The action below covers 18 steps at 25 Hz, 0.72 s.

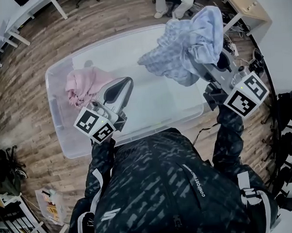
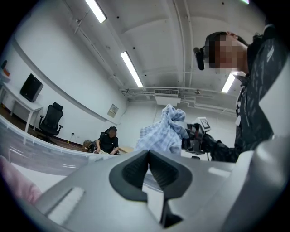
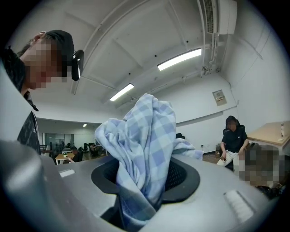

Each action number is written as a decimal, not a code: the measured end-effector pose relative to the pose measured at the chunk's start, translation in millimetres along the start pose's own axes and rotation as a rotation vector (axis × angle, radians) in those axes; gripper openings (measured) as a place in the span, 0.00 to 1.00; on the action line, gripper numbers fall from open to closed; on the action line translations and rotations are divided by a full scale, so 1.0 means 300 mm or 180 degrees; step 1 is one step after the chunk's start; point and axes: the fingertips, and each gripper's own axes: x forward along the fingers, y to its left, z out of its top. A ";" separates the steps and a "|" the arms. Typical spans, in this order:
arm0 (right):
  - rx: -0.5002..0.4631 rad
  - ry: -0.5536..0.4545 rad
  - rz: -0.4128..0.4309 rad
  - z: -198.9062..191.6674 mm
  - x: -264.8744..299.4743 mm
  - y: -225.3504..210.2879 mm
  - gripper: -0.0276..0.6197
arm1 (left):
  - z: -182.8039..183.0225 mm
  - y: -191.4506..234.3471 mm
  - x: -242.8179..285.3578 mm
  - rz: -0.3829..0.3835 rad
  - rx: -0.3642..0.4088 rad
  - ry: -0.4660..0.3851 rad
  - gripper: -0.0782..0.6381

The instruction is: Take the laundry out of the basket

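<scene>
Blue checked laundry (image 3: 145, 131) clamped in right tool (image 3: 145, 181), held above basket (image 1: 57, 122) (pink garment (image 1: 84, 87) inside); left tool (image 2: 148, 170) closed, empty.

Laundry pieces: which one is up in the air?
The blue checked cloth, pinched in the right claw; the pink cloth lies down in the clear basket.

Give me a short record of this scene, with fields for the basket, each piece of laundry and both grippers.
basket: clear plastic bin, in front of the person
blue checked cloth: held up above the bin's right end
pink garment: lying inside the bin at its left end
left gripper: jaws together, nothing between them, over the bin
right gripper: jaws clamped on the blue checked cloth
</scene>
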 end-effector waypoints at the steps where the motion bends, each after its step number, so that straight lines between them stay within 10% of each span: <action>1: 0.0005 -0.0042 -0.0028 0.017 -0.022 -0.034 0.34 | 0.000 -0.001 0.018 0.0016 0.0004 -0.0003 0.12; 18: 0.0034 -0.0237 -0.0578 0.068 -0.367 -0.495 0.34 | -0.085 -0.111 0.362 -0.0060 -0.0004 0.0083 0.12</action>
